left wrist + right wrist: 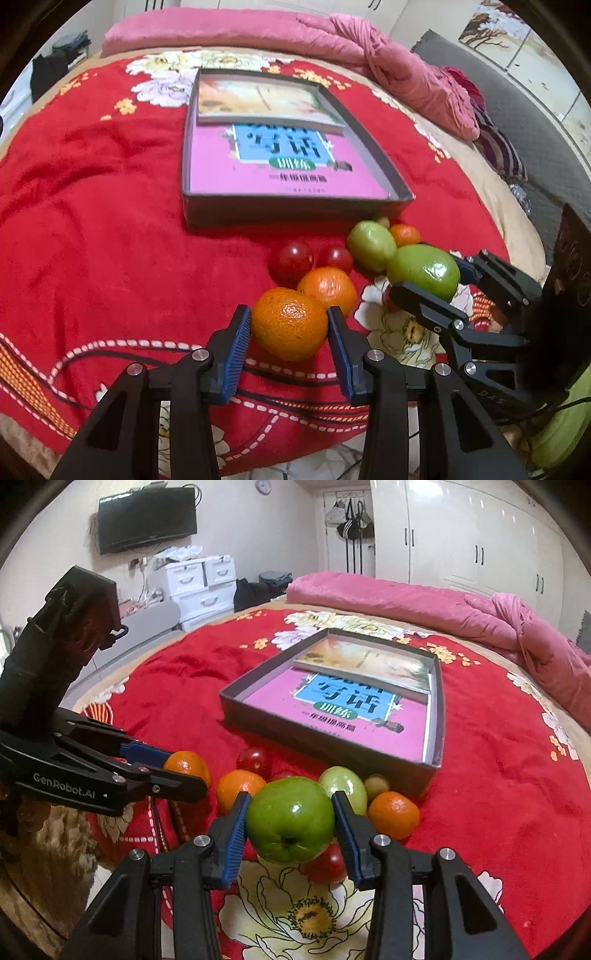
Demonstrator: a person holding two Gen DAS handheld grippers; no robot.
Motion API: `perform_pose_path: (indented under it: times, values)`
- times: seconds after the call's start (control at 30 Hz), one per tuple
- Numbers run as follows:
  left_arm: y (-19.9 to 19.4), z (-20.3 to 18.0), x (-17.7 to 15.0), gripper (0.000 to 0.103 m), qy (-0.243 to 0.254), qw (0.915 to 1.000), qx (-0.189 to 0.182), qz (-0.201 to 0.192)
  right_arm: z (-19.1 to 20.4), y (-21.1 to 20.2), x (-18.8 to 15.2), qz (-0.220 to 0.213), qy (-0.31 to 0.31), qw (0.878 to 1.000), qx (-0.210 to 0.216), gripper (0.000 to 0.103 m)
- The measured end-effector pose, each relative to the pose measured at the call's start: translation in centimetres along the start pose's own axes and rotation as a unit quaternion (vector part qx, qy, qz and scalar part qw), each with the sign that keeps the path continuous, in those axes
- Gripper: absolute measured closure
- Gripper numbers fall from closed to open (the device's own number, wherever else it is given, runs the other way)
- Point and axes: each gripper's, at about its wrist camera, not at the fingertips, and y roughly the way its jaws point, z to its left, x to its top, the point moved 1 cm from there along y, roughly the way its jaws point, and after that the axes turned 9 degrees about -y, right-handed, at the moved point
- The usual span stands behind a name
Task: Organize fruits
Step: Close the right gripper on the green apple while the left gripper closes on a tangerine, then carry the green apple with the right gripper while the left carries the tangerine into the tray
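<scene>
Now: left tongs (290,325) clamped on orange (290,323), right tongs (290,821) clamped on green fruit (290,819); both at 6 o'clock of box (295,210) on bed, likely bound there.

A plush, fuzzy red blanket (92,221) fills the frame. The grey box (295,212) at centre looks matt cardboard. The green fruit (290,819) is glossy and smooth; the lower-centre orange (290,323) has dimpled, shiny peel.
</scene>
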Motion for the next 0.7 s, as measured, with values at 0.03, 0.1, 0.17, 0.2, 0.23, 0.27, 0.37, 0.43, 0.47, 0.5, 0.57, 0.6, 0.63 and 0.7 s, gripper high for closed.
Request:
perform_pose_path:
  times: [0.03, 0.1, 0.17, 0.2, 0.23, 0.27, 0.37, 0.43, 0.47, 0.5, 0.57, 0.6, 0.63, 0.7]
  values:
    - [-0.2, 0.0, 0.2, 0.06, -0.001, 1.0, 0.001, -0.003, -0.1, -0.1, 0.1, -0.002, 0.002, 1.0, -0.001, 0.059]
    - [-0.7, 0.2, 0.7, 0.06, -0.003, 0.9999, 0.004, -0.011, -0.3, -0.3, 0.1, -0.006, 0.007, 1.0, -0.004, 0.059]
    - [-1.1, 0.4, 1.2, 0.06, -0.006, 0.9998, 0.006, -0.019, -0.6, -0.6, 0.3, -0.011, 0.014, 1.0, -0.004, 0.059]
    - [-1.3, 0.4, 1.5, 0.06, -0.007, 0.9997, 0.006, -0.022, -0.8, -0.7, 0.3, -0.014, 0.017, 1.0, -0.005, 0.059]
    - [-1.4, 0.4, 1.7, 0.06, -0.009, 0.9996, 0.006, -0.026, -0.9, -0.9, 0.4, -0.017, 0.021, 1.0, -0.005, 0.059]
    - [-1.5, 0.4, 2.1, 0.06, -0.01, 0.9995, 0.006, -0.03, -1.1, -1.0, 0.5, -0.02, 0.023, 1.0, -0.006, 0.059]
    - [-1.9, 0.4, 2.8, 0.06, -0.013, 0.9991, 0.008, -0.04, -1.6, -1.3, 0.8, -0.03, 0.029, 0.999, -0.013, 0.059]
    - [-2.1, 0.3, 3.3, 0.06, -0.015, 0.9989, 0.007, -0.045, -1.9, -1.5, 1.0, -0.034, 0.035, 0.999, -0.018, 0.059]
    - [-2.2, 0.2, 3.5, 0.06, -0.014, 0.9987, 0.008, -0.048, -2.1, -1.5, 1.1, -0.036, 0.038, 0.998, -0.02, 0.059]
    - [-2.3, 0.2, 3.6, 0.06, -0.013, 0.9986, 0.009, -0.05, -2.3, -1.5, 1.2, -0.038, 0.041, 0.998, -0.021, 0.059]
    - [-2.4, -0.1, 3.9, 0.06, -0.009, 0.9984, 0.01, -0.055, -2.7, -1.6, 1.4, -0.041, 0.046, 0.998, -0.024, 0.059]
    - [-2.5, -0.2, 4.1, 0.06, -0.009, 0.9983, 0.01, -0.058, -2.9, -1.6, 1.6, -0.043, 0.049, 0.998, -0.025, 0.059]
    - [-2.6, -0.4, 4.2, 0.06, -0.008, 0.9981, 0.01, -0.059, -3.1, -1.7, 1.7, -0.045, 0.051, 0.997, -0.026, 0.059]
    - [-2.7, -0.7, 4.5, 0.06, -0.007, 0.9979, 0.01, -0.064, -3.3, -1.8, 1.9, -0.05, 0.053, 0.997, -0.028, 0.059]
